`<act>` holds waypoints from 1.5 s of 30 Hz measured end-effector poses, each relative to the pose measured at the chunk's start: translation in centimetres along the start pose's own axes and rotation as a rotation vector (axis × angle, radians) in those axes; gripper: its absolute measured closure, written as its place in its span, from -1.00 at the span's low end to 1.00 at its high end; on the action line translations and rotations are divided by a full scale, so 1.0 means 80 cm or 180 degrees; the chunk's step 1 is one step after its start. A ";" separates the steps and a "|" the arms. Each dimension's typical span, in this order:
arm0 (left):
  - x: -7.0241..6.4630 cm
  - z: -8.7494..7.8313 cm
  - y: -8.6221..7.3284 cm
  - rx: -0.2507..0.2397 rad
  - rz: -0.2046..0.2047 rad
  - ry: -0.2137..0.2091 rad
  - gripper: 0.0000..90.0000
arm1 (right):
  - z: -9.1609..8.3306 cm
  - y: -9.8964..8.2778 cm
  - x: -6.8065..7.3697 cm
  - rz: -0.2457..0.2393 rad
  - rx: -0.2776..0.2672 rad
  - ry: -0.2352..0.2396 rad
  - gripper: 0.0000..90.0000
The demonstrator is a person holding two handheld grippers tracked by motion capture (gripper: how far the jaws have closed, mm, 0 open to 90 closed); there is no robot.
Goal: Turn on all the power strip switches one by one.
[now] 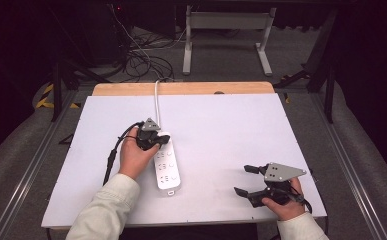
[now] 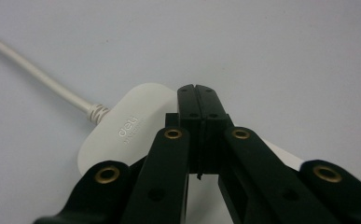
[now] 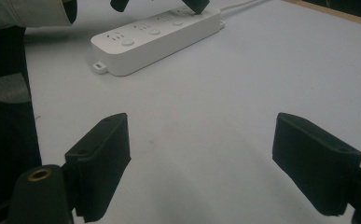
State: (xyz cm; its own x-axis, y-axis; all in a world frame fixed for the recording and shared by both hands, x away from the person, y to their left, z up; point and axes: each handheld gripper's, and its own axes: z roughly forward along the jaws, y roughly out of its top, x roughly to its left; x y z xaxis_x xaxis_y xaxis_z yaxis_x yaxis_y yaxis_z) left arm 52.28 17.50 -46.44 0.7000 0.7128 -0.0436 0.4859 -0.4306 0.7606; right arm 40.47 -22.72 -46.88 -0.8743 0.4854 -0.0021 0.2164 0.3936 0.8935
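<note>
Left gripper (image 1: 156,141), jaws together, tips down on the strip's (image 1: 168,170) cord end left of the board's (image 1: 221,125) middle, likely to pin or press it; right gripper (image 1: 247,181) idles wide apart by the near right corner.

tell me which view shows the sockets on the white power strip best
The right gripper view: the white plastic power strip lies uncovered at an angle, its sockets and buttons plain. The high view shows its whole outline but small, partly under the left hand-held gripper. The left gripper view shows its cable end, no sockets.
</note>
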 end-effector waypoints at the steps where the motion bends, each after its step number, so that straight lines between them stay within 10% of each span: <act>1: 0.000 0.000 0.000 0.0003 -0.0003 0.0000 1.00 | 0.000 0.000 0.000 0.0000 0.0000 0.0000 -0.57; 38: 0.002 0.000 -0.006 0.0017 -0.0083 0.0034 1.00 | -0.001 0.000 0.002 -0.0034 -0.0003 0.0016 -0.57; 45: -0.015 0.008 0.001 0.0092 0.0165 0.0212 1.00 | 0.000 0.001 0.002 -0.0038 0.0008 0.0018 -0.57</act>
State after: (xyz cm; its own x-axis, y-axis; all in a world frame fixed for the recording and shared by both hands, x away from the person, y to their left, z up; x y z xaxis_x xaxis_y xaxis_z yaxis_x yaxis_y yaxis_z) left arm 51.77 16.25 -46.74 0.6886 0.7241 0.0392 0.4656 -0.4829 0.7417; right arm 40.34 -22.56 -46.81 -0.8793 0.4762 -0.0103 0.2069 0.4013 0.8923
